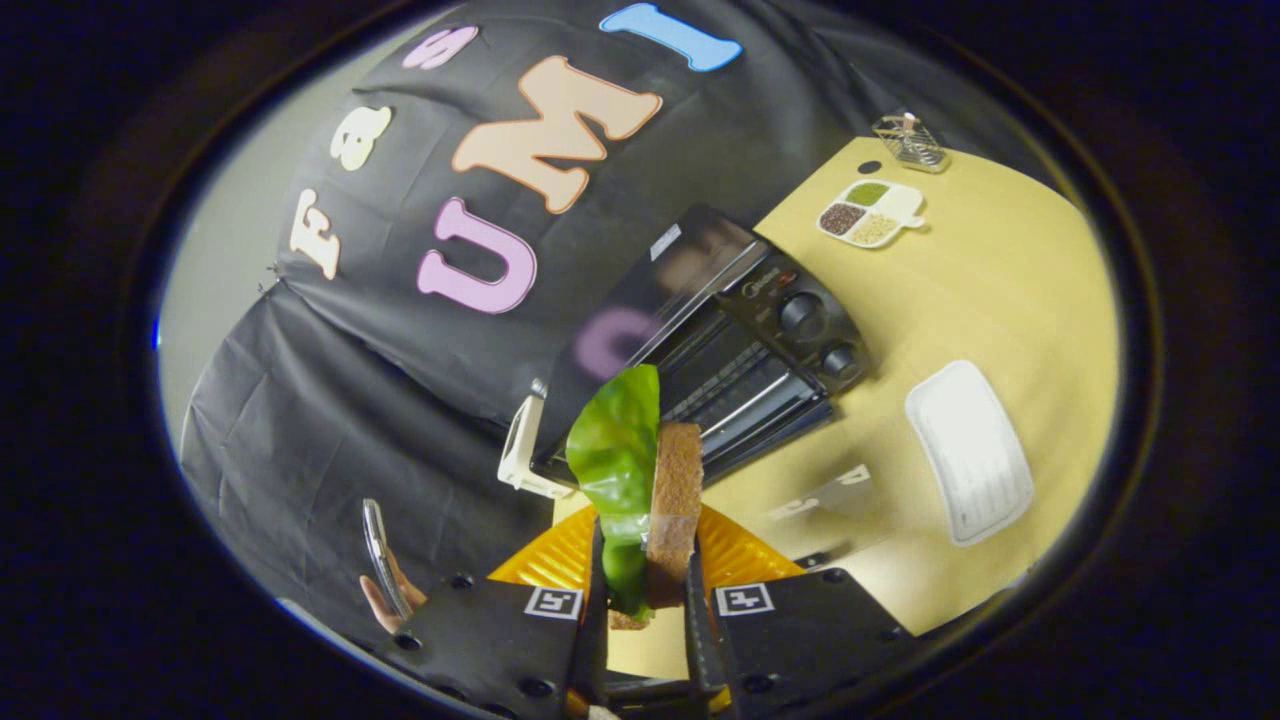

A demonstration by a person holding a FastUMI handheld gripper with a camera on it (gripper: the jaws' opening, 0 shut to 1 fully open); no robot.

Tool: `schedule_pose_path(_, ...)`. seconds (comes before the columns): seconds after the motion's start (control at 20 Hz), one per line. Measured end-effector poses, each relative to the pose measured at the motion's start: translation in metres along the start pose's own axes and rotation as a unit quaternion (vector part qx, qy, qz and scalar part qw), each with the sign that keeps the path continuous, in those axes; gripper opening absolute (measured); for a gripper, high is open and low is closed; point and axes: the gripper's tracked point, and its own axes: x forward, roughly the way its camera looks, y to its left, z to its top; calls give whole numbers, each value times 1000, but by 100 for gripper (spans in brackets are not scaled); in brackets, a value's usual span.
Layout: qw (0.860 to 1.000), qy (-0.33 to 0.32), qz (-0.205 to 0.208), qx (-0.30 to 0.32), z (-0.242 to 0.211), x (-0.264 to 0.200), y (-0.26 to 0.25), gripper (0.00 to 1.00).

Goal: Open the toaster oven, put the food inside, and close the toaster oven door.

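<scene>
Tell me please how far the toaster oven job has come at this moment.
Done: the toaster oven stands with its door open, racks showing. In hand: the gripper is shut on the sandwich, lettuce and bread, lifted above the orange plate, just short of the oven. Left: put the food inside and close the door.

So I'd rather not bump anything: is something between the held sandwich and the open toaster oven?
Nothing visible: the gripper jaws clamp the sandwich, and the toaster oven sits just beyond it, door open.
</scene>
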Motion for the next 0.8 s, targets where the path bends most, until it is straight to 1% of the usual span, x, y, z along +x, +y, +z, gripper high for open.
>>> schedule_pose_path(0.15, 1000, -16, 6, 11, -6, 23, 6, 34)
schedule_pose_path(0.4, 999, -19, 0, 27, -18, 74, 2, 34)
schedule_pose_path(0.7, 996, -44, 20, 79, -9, 120, 3, 34)
schedule_pose_path(0.8, 994, -57, 18, 95, -5, 135, -2, 34)
